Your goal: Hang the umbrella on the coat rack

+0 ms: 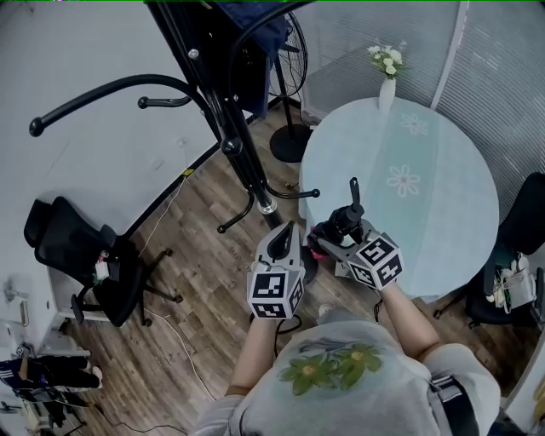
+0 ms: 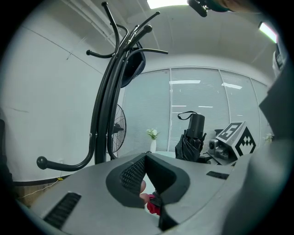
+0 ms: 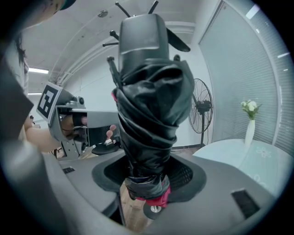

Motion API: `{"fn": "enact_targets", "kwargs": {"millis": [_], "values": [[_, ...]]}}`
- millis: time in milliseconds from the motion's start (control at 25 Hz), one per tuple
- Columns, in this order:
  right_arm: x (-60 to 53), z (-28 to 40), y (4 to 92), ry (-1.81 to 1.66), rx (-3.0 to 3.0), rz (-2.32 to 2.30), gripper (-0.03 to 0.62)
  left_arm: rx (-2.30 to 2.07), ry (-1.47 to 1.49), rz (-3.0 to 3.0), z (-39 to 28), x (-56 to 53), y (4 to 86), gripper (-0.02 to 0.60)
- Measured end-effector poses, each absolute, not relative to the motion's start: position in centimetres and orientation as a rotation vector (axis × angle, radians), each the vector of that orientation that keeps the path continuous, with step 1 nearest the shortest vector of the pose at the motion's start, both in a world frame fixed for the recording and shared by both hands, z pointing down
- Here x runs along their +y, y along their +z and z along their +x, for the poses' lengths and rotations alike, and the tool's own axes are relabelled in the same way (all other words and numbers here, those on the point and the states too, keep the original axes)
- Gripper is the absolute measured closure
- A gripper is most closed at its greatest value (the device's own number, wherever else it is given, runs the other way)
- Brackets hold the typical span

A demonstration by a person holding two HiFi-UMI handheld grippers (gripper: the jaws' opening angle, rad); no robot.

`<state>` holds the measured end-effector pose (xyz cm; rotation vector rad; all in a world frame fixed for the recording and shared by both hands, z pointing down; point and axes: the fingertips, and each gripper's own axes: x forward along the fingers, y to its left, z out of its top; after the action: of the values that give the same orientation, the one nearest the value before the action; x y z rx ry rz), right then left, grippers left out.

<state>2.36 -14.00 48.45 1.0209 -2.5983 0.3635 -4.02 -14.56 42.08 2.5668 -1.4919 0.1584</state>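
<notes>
The black coat rack (image 1: 243, 153) stands on the wood floor by the white wall, its curved hooks spreading left. In the left gripper view the coat rack (image 2: 103, 105) rises at the left. A folded black umbrella (image 1: 345, 220) stands upright in my right gripper (image 1: 341, 232), handle pointing up. My right gripper (image 3: 147, 179) is shut on the umbrella (image 3: 149, 114) near its lower end, where a red part shows. My left gripper (image 1: 281, 245) hangs just left of it, near the rack's pole, with its jaws together and nothing in them. The umbrella (image 2: 193, 142) also shows at the right of the left gripper view.
A round table (image 1: 443, 213) with a pale glass top is at the right, with a vase of white flowers (image 1: 387, 72) at its far edge. A standing fan (image 1: 289, 102) is behind the rack. Black office chairs (image 1: 77, 251) stand at the left and far right. A dark garment (image 1: 255, 25) hangs on the rack.
</notes>
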Motion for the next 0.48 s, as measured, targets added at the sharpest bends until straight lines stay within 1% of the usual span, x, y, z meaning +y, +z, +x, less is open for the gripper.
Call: {"fn": "enact_targets", "kwargs": {"millis": [480], "values": [[-16.5,1.8,53.0,0.444,-2.559,0.84,0.352,-1.558,0.185,2.479,-4.1,-17.6,44.6,0.58]]}}
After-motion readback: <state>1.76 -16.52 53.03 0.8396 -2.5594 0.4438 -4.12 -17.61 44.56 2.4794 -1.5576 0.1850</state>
